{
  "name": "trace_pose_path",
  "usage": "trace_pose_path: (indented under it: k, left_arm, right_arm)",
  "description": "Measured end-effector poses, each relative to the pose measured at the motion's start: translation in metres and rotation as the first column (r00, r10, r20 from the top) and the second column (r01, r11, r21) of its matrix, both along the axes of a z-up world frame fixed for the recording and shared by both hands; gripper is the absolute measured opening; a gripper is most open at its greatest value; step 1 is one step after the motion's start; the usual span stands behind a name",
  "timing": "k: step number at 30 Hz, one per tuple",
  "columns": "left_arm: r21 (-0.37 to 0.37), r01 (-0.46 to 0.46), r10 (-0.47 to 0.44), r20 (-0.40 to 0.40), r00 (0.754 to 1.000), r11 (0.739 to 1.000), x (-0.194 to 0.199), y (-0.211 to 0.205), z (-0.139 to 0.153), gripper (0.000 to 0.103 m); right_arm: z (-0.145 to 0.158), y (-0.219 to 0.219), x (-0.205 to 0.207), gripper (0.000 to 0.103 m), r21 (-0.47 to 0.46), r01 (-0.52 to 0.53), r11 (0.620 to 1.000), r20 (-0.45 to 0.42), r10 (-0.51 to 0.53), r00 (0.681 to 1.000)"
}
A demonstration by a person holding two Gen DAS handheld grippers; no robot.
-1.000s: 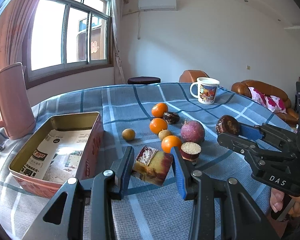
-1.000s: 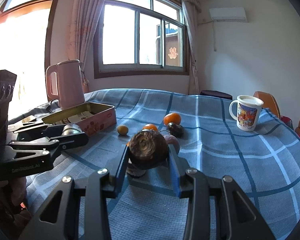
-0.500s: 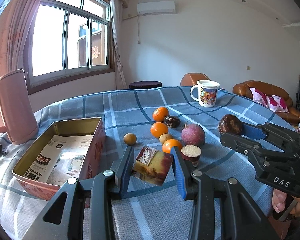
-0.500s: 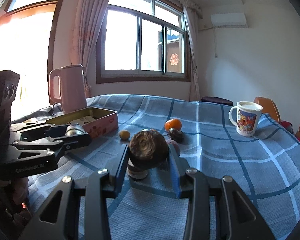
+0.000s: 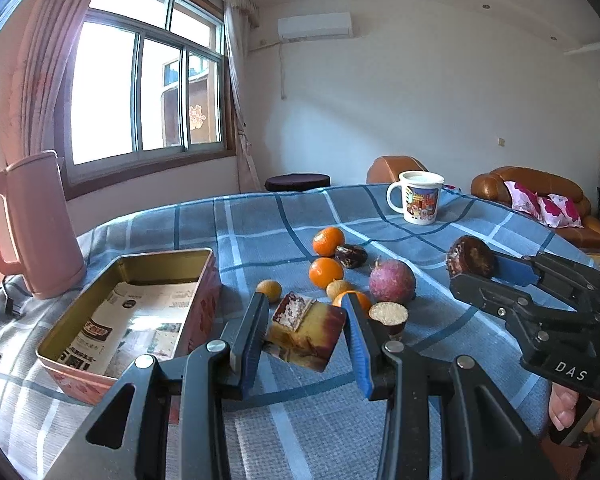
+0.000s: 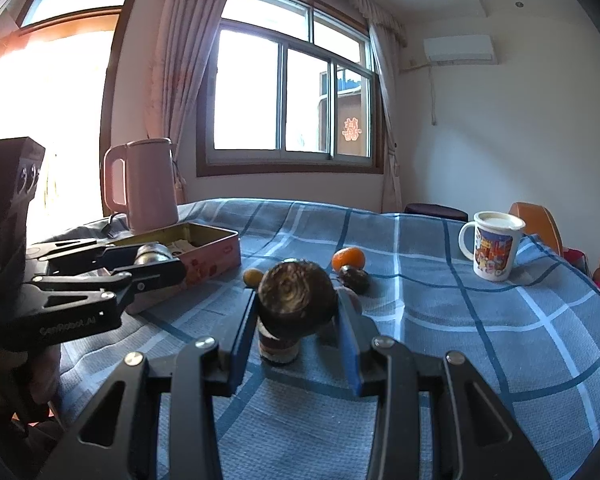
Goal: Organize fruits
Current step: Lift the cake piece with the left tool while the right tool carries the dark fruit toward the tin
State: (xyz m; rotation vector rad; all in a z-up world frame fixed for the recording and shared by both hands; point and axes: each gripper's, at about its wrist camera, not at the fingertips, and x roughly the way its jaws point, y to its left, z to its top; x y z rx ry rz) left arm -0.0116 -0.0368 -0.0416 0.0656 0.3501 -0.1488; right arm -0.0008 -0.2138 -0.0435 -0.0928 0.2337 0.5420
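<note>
Round table covered with blue plaid cloth (image 5: 260,216). Resting directly on cloth: open rectangular pink metal tin (image 5: 204,280), pink plastic kettle (image 5: 40,220), white printed ceramic mug (image 5: 418,198). Clustered near centre: small orange tangerines (image 5: 328,241), purple-red round fruit (image 5: 392,282), small tan round fruit (image 5: 269,290).

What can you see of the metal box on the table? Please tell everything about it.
The metal box is a rectangular tin with no lid on it. Its inside walls look gold and shiny; its outside is pinkish red with a printed pattern. A sheet of printed paper lines its bottom, and no fruit lies in it. It stands flat on the blue checked tablecloth, in front of the pink kettle, left of the fruits. Neither gripper touches it.
</note>
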Motion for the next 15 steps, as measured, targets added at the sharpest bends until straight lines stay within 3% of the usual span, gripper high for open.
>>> trace_pose_path:
  k: [15]
  left_arm:
    - [0.006, -0.050, 0.050, 0.034, 0.998, 0.999, 0.002, 0.011, 0.017, 0.040]
  right_arm:
    - [0.002, 0.000, -0.001, 0.041, 0.006, -0.004, 1.000, 0.001, 0.004, 1.000]
